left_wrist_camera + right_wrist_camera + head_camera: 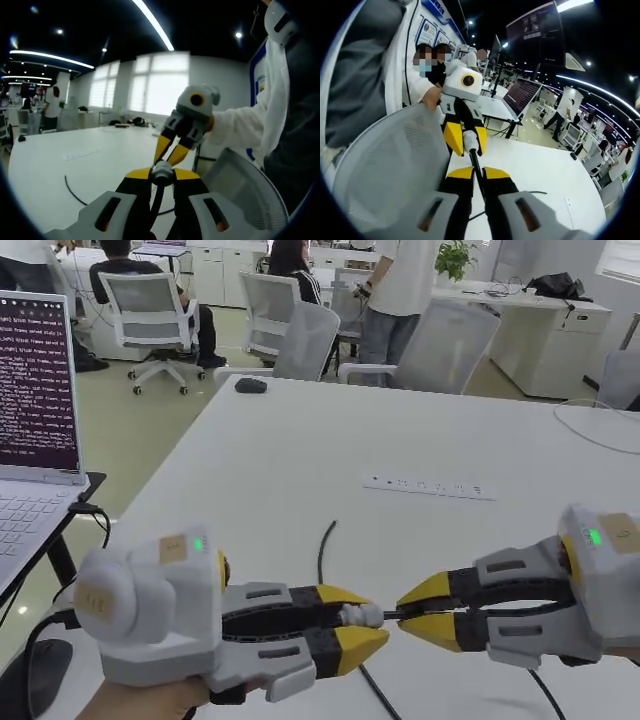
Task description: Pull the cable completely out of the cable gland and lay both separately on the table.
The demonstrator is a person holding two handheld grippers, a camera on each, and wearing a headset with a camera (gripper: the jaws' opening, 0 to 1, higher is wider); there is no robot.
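Though laptop text blurs, left tongs apparently grip the gland.

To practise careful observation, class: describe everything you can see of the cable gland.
The cable gland is a small, pale grey-white, rounded fitting, plastic by its look. It is clamped between the yellow tips of the left gripper, held over the white table rather than lying on it. A thin black cable runs through it; just beyond its end the right gripper is shut on that cable.
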